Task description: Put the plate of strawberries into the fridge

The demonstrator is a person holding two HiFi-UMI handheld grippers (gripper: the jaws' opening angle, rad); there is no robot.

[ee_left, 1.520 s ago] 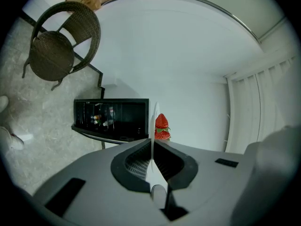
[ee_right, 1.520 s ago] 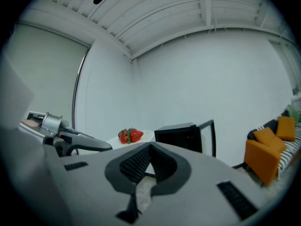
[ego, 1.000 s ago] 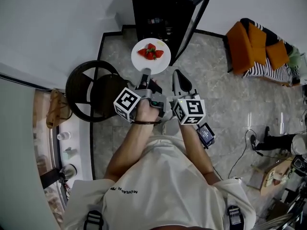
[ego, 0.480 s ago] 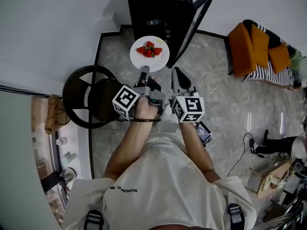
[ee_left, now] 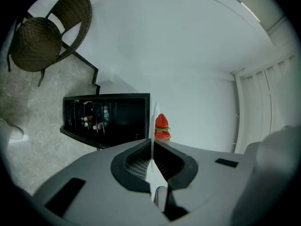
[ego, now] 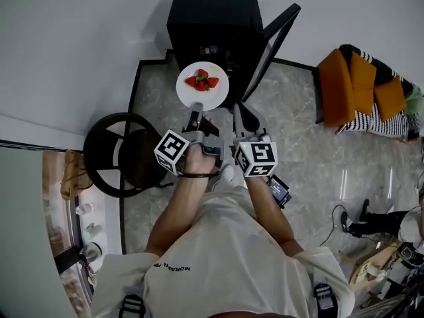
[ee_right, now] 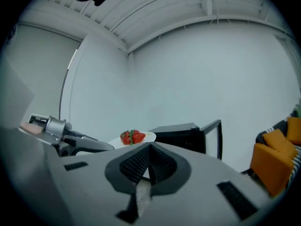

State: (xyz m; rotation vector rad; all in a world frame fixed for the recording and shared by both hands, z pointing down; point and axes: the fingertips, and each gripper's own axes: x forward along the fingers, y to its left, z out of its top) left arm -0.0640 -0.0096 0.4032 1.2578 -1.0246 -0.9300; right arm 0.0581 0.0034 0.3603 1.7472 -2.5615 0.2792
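Note:
A white plate with a few red strawberries hangs in the air just before the open front of the black fridge. My left gripper is shut on the plate's near rim. In the left gripper view the plate shows edge-on between the pads, with the strawberries beside it and the fridge behind. My right gripper floats to the right of the plate, shut and holding nothing. The right gripper view shows the plate, the strawberries and the fridge beyond the gripper.
The fridge door stands open to the right of the plate. A dark wicker chair stands at the left by the wall. An orange and striped sofa is at the far right. Cables and gear lie on the marble floor.
The person has stepped toward the fridge. The plate, still in the left gripper, has come closer to the fridge's open front. The right gripper has moved along beside it.

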